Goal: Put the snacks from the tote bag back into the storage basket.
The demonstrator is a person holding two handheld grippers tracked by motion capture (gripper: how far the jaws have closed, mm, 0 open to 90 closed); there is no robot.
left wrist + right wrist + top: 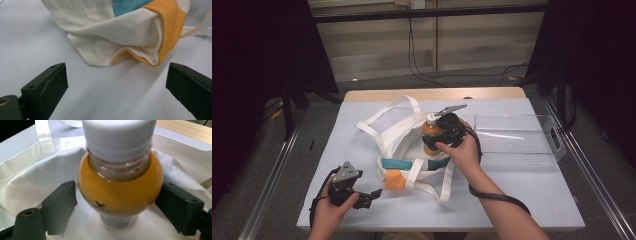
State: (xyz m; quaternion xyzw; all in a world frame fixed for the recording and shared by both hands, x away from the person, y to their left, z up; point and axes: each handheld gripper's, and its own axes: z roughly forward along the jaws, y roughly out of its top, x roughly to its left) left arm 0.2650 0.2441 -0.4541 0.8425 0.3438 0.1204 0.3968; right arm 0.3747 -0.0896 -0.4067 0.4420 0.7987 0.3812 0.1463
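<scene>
High view: pale table cover [532,200], wood edge [432,94], dark curtains [257,60].

A white cloth tote bag with teal and orange patches [412,150] is lying mid-table; the clear plastic tray [517,140] is sitting right of it, the white-capped orange juice bottle [431,131] between them.

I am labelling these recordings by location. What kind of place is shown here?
Probably a lab or recording studio, not a home: black curtains flank the covered table, cables hang down the back wall, and metal rails run alongside.
</scene>
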